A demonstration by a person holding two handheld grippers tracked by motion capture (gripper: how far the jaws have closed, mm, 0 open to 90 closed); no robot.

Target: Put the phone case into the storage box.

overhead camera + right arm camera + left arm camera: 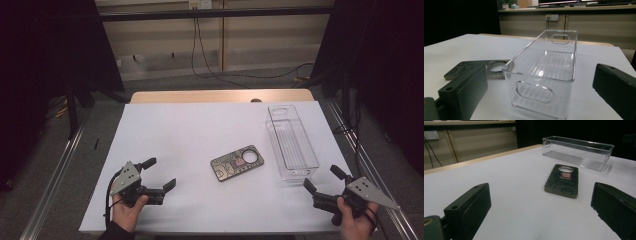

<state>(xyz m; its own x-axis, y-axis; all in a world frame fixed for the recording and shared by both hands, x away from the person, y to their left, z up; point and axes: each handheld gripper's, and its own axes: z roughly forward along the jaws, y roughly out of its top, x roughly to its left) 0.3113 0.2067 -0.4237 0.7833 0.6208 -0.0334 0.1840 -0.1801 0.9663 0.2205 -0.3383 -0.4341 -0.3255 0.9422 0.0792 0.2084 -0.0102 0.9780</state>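
Observation:
A dark patterned phone case [237,163] with a round hole lies flat near the middle of the white table [190,125]. To its right stands an empty clear plastic bin [291,141], long side running away from me. My left gripper [161,173] is held open at the near left, pointing toward the case [562,180], with the bin [576,152] beyond it. My right gripper [321,177] is open at the near right, just short of the bin's near end [546,72]. Nothing sits between either pair of jaws. In the right gripper view the case [466,68] shows left of the bin.
A wooden strip [220,96] borders the table's far edge. Metal rails [55,170] run along both sides, and a black cable [210,70] lies on the floor beyond. Bare white surface lies between the left gripper and the case.

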